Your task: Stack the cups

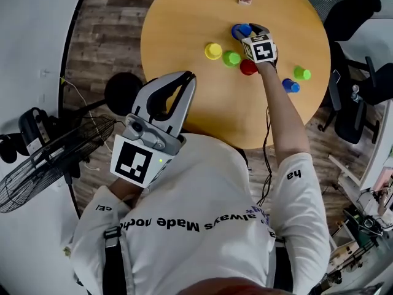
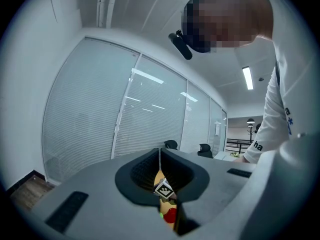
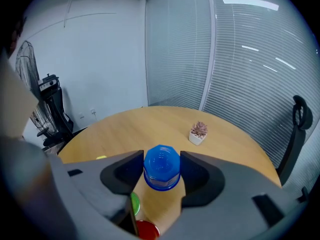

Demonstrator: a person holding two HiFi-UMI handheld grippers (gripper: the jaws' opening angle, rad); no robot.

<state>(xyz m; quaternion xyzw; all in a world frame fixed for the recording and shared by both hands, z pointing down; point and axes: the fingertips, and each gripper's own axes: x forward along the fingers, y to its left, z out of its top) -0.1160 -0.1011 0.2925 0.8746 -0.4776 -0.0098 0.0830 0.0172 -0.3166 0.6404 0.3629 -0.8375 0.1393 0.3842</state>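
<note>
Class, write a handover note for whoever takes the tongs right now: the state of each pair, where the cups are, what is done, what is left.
Left tongs: shut, empty, held by the chest.
Right tongs: closed on a blue cup, apparently upside down, over the round table.
On the table: yellow cup, green cup and red cup in a row by the right tongs; a second blue cup and second green cup farther right.
Done: blue cup gripped; no stack visible.
Left: set it over another cup, then stack the rest.
</note>
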